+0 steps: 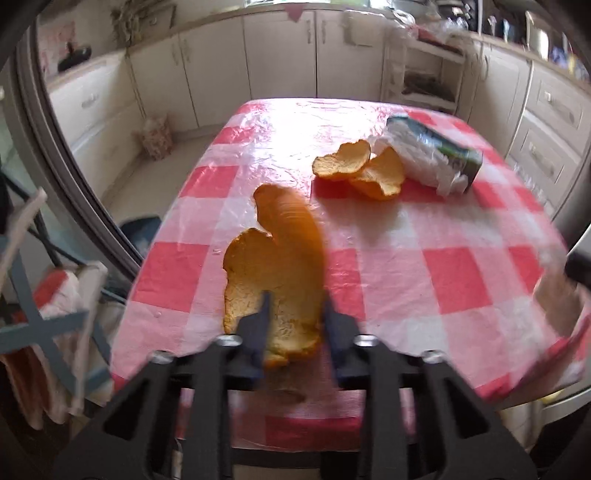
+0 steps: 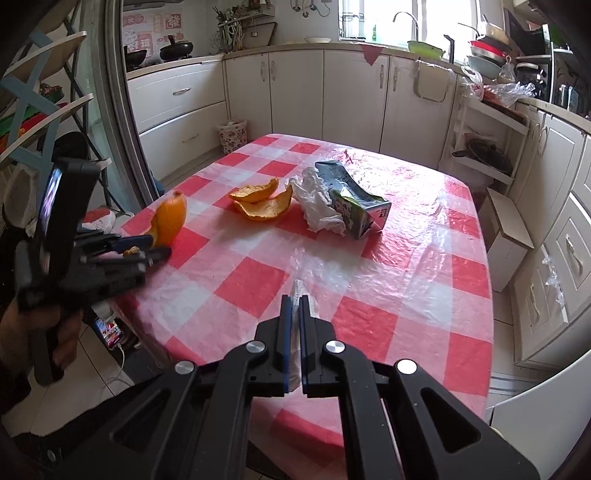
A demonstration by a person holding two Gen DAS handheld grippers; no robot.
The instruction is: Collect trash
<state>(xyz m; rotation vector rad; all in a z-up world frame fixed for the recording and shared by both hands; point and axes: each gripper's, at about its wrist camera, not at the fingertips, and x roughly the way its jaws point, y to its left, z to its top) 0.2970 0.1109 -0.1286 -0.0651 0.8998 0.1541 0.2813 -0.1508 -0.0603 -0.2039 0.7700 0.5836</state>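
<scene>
While the left tongs (image 1: 295,314) are clamping a large curl of orange peel (image 1: 280,258) near the desk's (image 2: 424,280) left edge, the right tongs (image 2: 294,306) are closing tight on a thin, pale strip of clear plastic wrap (image 2: 300,291) above the desk's near edge. A person's hand (image 2: 22,332) is gripping the left tool's handle off the desk's left side, with the peel standing upright above the blue fingers (image 2: 136,242). Red-and-white checked cloth under a clear film is covering the desk. Toward the desk's middle, two more pieces of orange peel (image 2: 260,203) are lying cupped one against the other. Just to their right, a crumpled white tissue (image 2: 317,206) is resting against a dented green-and-grey drink carton (image 2: 354,199), which is lying on its side. Past the desk's far edge, a small flowered bin (image 2: 232,134) is sitting on the floor against cream kitchen cabinets (image 2: 295,92), and a window with a tap (image 2: 406,18) is showing above them.
</scene>
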